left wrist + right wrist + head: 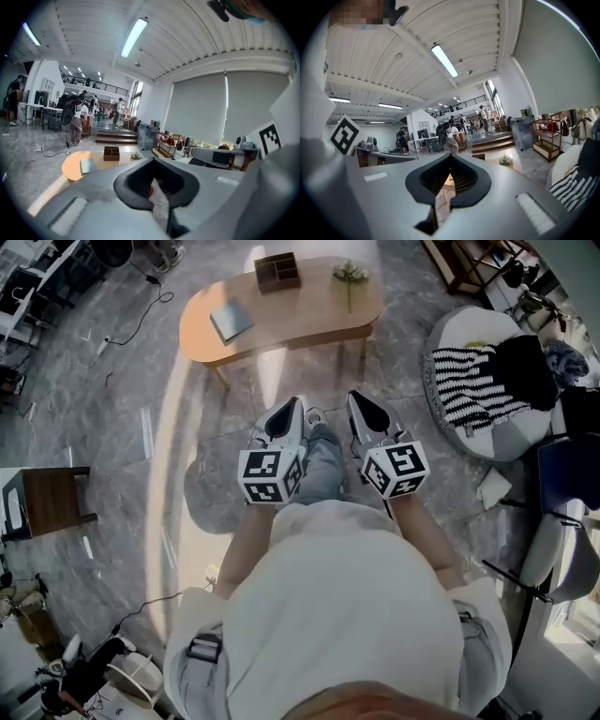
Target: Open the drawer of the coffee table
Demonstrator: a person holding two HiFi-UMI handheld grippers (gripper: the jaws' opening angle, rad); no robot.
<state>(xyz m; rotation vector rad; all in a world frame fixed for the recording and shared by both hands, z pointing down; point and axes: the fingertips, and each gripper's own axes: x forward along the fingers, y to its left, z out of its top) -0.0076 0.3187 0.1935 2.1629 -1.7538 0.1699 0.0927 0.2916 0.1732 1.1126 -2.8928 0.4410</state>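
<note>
Left gripper (292,407): jaws pressed together, nothing between them, touching nothing. Right gripper (358,401): same, pads closed with nothing pinched. In the left gripper view the left gripper (157,187) shows a matte grey moulded body with a black spade-shaped recess and ribbed pad faces meeting at a seam; the right gripper view shows the same on the right gripper (449,176). Each carries a white cube with black square markers, left cube (270,474) and right cube (396,468). Both forearms are held out in front of the torso, grippers side by side, pointing forward and close to level, with a jeans-clad knee between them. The coffee table (291,310) stands ahead, well apart from both grippers: rounded bean-shaped top in smooth light wood on thin legs. Its drawer can't be made out from these angles. On the top sit a dark wooden compartment box (277,270), a flat grey book (231,320) and a small plant sprig (350,274). The floor (122,381) is glossy grey marble-look. To the right there's a pale beanbag with a black-and-white striped knit throw (473,385).
</note>
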